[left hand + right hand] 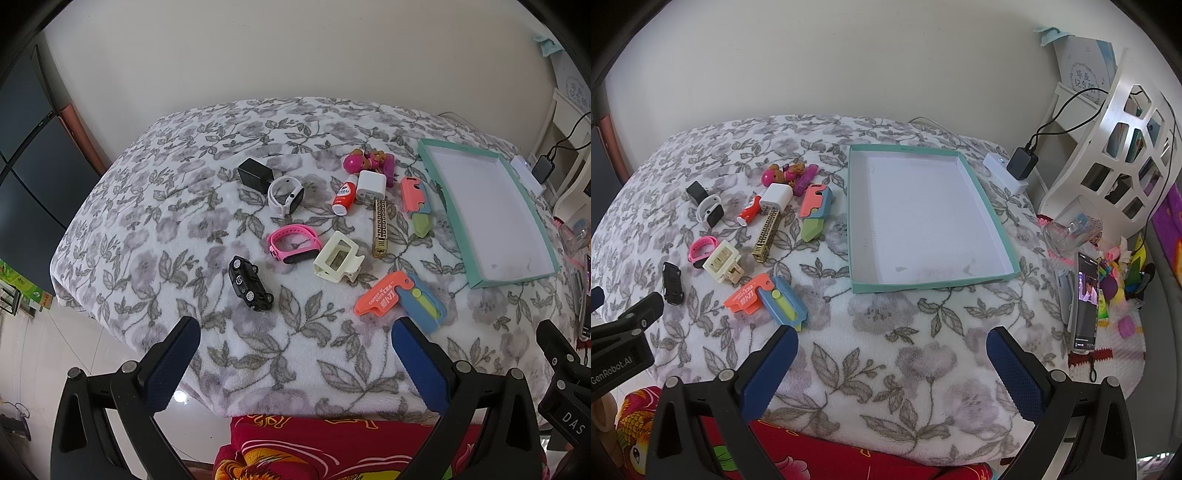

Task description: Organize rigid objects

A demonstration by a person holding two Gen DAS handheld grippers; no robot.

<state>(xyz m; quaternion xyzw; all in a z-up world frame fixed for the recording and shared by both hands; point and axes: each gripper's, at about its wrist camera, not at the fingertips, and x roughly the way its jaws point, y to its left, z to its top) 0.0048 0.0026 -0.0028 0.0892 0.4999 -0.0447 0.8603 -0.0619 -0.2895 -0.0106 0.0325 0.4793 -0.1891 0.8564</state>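
Small rigid objects lie scattered on the flowered blanket (207, 229) in front of me, all to the left of a shallow teal tray (982, 192) with a bare white floor. Nearest my left hand-held gripper (295, 354) is a black toy car (250, 282), tipped on its side. Beyond it sit a pink wristband (293, 243) and a cream hair claw (338, 261), just beside each other. An orange-and-blue folding toy knife (400, 300) lies close to the tray's near corner; a second one (417, 205), coral with a green tip, lies along the tray's left wall. Between them stands out a gold bar-shaped piece (379, 227). Farther back are a white charger block (370, 185), a small red-and-white bottle (342, 195), a pink figure toy (369, 160), a white smartwatch (286, 195) and a black cube (255, 174). My left hand-held gripper hangs with its fingers spread wide, grasping nothing. My right hand-held gripper (892, 363) is likewise spread and empty, over the blanket short of the tray.
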